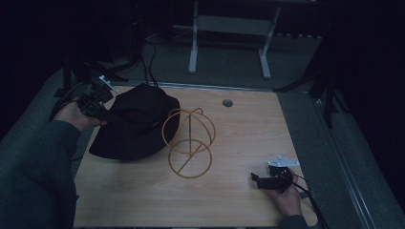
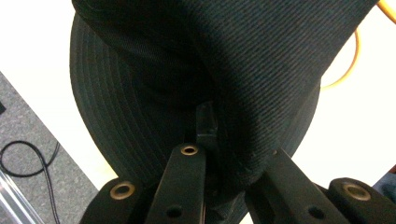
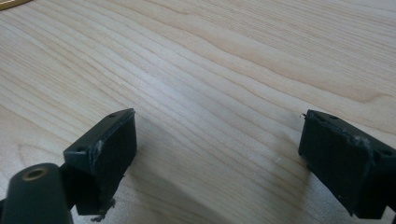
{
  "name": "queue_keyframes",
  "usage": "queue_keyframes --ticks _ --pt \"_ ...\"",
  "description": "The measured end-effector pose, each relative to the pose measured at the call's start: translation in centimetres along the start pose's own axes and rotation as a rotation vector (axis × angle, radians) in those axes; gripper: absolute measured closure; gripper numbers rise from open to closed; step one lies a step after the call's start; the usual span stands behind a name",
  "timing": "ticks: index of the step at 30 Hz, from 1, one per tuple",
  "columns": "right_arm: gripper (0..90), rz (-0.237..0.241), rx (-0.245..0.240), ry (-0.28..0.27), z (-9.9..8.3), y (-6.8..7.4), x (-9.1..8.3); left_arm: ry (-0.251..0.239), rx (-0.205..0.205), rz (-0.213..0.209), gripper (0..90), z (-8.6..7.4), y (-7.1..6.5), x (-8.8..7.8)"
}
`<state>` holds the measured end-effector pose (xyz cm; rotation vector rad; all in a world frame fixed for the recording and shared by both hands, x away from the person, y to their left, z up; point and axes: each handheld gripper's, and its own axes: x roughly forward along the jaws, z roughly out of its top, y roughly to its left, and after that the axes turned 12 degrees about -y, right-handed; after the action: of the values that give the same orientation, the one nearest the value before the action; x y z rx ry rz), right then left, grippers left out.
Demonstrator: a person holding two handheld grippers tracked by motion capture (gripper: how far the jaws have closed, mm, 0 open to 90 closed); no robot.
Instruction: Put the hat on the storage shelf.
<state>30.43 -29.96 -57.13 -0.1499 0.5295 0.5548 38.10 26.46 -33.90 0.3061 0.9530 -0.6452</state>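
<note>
Dim room, one pale wood table, grey floor all round

The table [image 1: 239,191] has a light wood-grain top with a small round grommet hole [image 1: 228,102] near its far edge, and the grain shows up much brighter and cleaner in the right gripper view [image 3: 224,70]. The floor [image 1: 229,62] is grey, carpet by the look of it, and pretty murky since the whole place is badly lit and the corners go nearly black. Behind the table stands a white metal frame [image 1: 229,28] with two legs on flat feet, and black cables [image 1: 149,62] trail across the floor at the far left. Dark stand legs [image 1: 325,86] sit off to the right.
</note>
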Motion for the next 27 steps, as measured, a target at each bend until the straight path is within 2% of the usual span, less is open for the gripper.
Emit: queue_keyframes --ticks 20,27 --pt "11.2 0.0 -0.001 0.0 0.0 0.0 0.0 -0.057 0.004 0.002 88.0 -1.1 0.4 -3.0" --pt "11.2 0.0 -0.001 0.0 0.0 0.0 0.0 -0.064 0.015 -0.001 87.9 -1.2 0.4 -3.5"
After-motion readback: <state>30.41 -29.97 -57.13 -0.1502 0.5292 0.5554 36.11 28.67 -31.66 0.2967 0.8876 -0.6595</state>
